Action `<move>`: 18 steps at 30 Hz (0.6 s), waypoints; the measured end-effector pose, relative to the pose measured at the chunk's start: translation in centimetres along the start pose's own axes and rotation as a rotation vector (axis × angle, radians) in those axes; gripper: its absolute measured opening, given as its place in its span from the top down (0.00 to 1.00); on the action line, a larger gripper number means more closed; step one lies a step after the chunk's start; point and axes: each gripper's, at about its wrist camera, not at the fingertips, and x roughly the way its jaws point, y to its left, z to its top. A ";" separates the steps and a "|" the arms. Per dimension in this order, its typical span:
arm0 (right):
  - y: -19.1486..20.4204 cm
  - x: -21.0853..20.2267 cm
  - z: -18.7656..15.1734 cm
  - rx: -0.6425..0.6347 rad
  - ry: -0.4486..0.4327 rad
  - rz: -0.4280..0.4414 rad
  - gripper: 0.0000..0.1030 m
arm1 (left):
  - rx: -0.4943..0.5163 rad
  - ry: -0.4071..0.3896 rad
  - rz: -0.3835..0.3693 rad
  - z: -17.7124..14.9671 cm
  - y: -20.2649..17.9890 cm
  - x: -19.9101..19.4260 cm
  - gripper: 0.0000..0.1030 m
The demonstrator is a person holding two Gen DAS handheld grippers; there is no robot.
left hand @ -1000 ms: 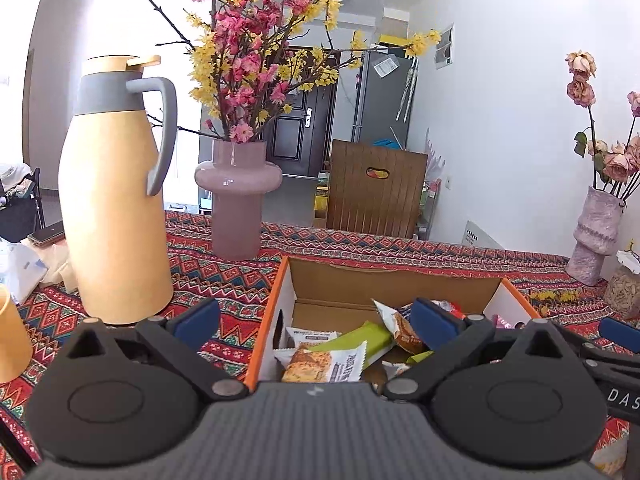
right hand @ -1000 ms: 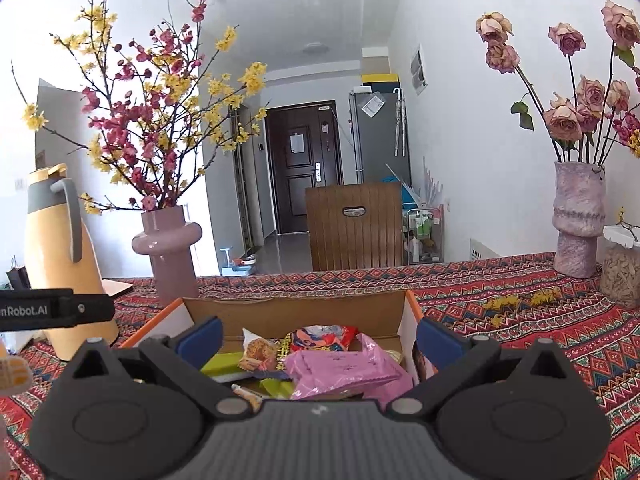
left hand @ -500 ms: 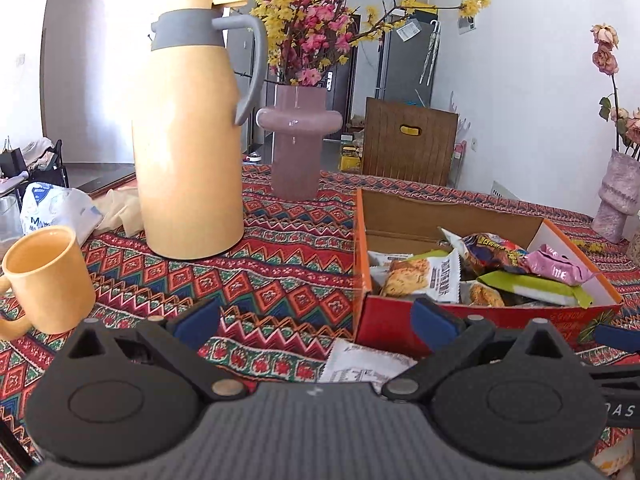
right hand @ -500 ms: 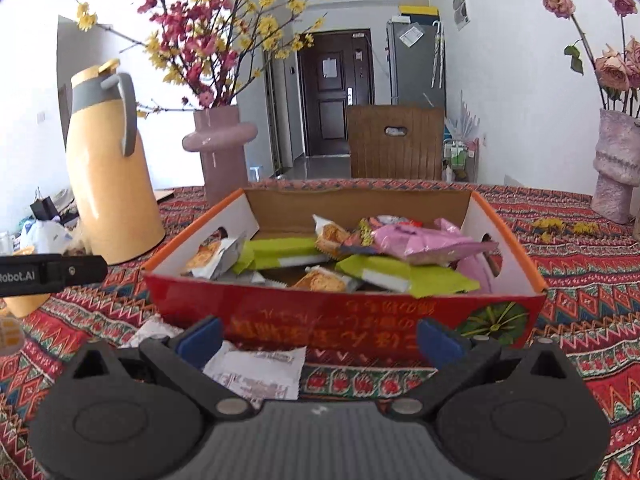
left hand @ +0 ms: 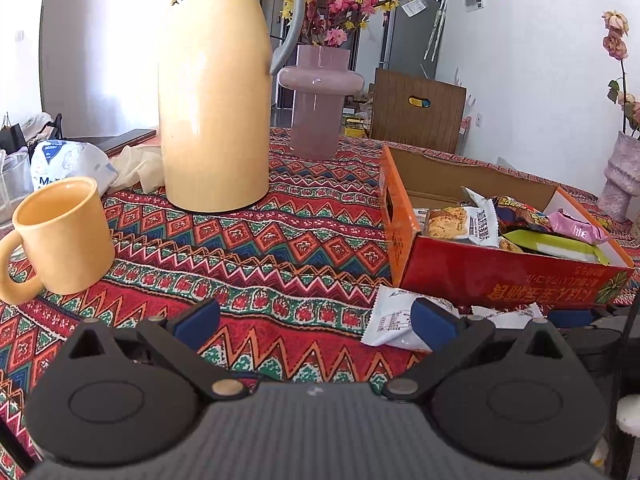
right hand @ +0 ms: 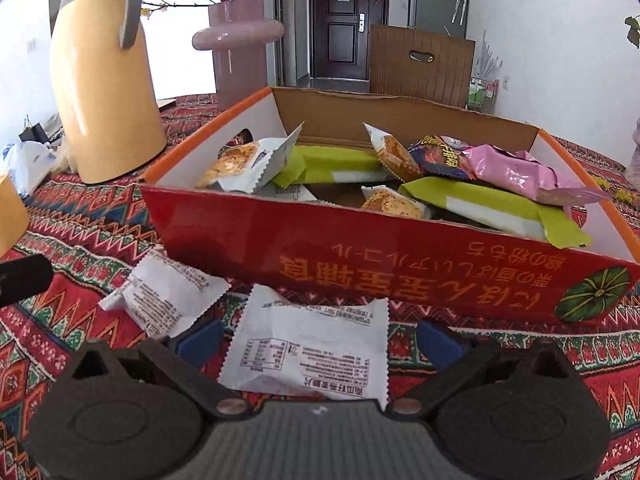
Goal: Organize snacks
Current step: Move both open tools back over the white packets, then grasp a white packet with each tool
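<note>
Both claws have been lowered and pulled back from above the open red and orange cardboard box (right hand: pixel 400 256) to the near side of it, close to the red patterned tablecloth (left hand: pixel 248 264). A second ago the inside of the box was looked down into; now its printed front wall is seen, and two flat white snack packets lying on the cloth in front of the box are brought into view. This likely means the loose packets are the next things to be picked up and put in the box with the other snacks. The right claw (right hand: pixel 318 340) is held wide open, with the nearer white snack packet (right hand: pixel 312 354) lying between its blue pads (right hand: pixel 200 340); nothing is gripped yet, and touching cannot be told. The second white snack packet (right hand: pixel 168 294) lies just left of it, also in front of the box. The left claw (left hand: pixel 316 320) is wide open too and empty, to the left of the box.
</note>
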 end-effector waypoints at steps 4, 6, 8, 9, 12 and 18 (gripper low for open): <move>0.6 -0.1 0.0 -0.010 -0.006 0.013 0.22 | 0.001 0.008 -0.004 0.1 0.1 0.2 0.00; 0.8 -0.5 0.0 -0.023 -0.018 0.006 0.35 | 0.005 0.012 -0.008 0.2 -0.1 0.3 0.00; 0.8 -0.7 -0.1 -0.026 -0.025 0.009 0.42 | 0.016 0.015 -0.015 0.5 -0.6 0.5 0.00; 0.7 -0.9 -0.2 -0.023 -0.029 0.014 0.47 | 0.026 0.017 -0.018 0.6 -0.9 0.6 0.00; 0.2 -1.4 -0.6 -0.013 -0.042 0.023 0.52 | 0.056 0.036 -0.031 1.0 -1.9 1.3 0.00; -1.5 -3.2 -1.3 0.008 -0.094 0.019 0.52 | 0.132 0.129 -0.074 1.6 -4.8 3.9 0.00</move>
